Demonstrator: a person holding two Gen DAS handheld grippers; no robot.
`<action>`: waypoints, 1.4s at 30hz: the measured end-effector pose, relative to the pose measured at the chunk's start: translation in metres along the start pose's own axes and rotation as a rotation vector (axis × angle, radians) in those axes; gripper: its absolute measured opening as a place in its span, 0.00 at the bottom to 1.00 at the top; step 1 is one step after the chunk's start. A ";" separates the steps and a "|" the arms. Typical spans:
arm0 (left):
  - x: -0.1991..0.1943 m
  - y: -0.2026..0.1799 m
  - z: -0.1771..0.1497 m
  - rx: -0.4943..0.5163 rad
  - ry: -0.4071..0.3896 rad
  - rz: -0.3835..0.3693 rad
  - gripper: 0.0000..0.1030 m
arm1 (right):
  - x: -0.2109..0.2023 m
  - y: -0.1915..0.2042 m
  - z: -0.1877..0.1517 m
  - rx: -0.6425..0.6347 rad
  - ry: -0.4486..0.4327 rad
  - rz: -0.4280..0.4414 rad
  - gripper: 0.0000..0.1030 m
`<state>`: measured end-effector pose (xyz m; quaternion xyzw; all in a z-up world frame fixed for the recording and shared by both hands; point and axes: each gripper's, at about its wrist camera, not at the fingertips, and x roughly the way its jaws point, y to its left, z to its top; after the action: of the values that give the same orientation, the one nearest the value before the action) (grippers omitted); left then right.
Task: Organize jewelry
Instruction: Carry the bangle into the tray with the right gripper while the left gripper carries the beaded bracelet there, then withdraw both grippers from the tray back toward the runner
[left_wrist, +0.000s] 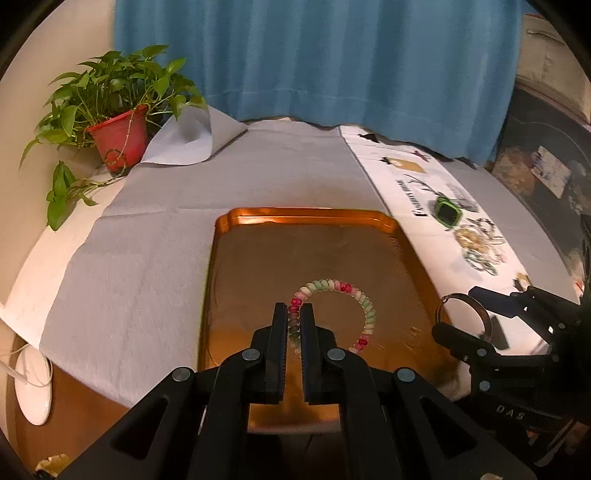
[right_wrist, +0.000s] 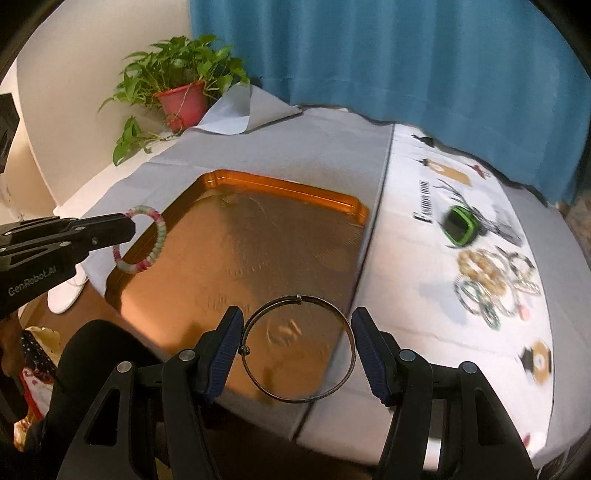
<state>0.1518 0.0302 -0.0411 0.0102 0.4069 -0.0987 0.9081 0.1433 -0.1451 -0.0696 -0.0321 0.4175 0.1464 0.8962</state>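
over the orange tray (left_wrist: 236, 258), near its front edge, the left gripper (left_wrist: 294, 325) is clamped on a beaded bracelet (left_wrist: 334, 314) — pink, green and cream beads, pinched at the loop's left side w/ the rest of the ring hanging free to the right of the pads. from the right wrist view that same bracelet (right_wrist: 142, 240) sits off the tray's (right_wrist: 288, 192) left rim, so left hand is at the tray's left-front corner area.

right gripper (right_wrist: 297, 349) holds a thin metal bangle (right_wrist: 299, 347) across its width — jaws stand wide but both pads press on the ring's left and right sides, so it's a grip, not an empty spread. bangle lies roughly flat to the camera, its plane facing the tray; it hangs over the tray's front-right corner, right at the seam where grey cloth (right_wrist: 332, 147) meets the white printed cloth (right_wrist: 424, 258).

key relation: tray floor lies ahead of and below both grippers, each angled down at it. the bracelet is already above tray floor in the left view; the bangle straddles the front-right edge, so prob needs a bit more push fwd and left before release.

rest of the jewelry pile (right_wrist: 491, 280) and a green watch (right_wrist: 458, 225) lie on the white cloth, well right of the tray — right hand is the nearer one for those.
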 end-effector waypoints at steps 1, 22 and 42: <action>0.005 0.003 0.002 0.000 0.001 0.006 0.04 | 0.005 0.002 0.003 -0.008 0.002 0.000 0.60; 0.010 0.003 -0.006 0.074 0.002 0.187 0.97 | 0.020 0.016 -0.007 -0.030 0.068 -0.074 0.81; -0.121 -0.055 -0.094 0.119 -0.056 0.186 0.97 | -0.141 0.041 -0.102 0.015 -0.069 -0.078 0.81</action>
<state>-0.0068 0.0066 -0.0111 0.0991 0.3721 -0.0384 0.9221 -0.0298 -0.1576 -0.0260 -0.0368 0.3859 0.1093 0.9153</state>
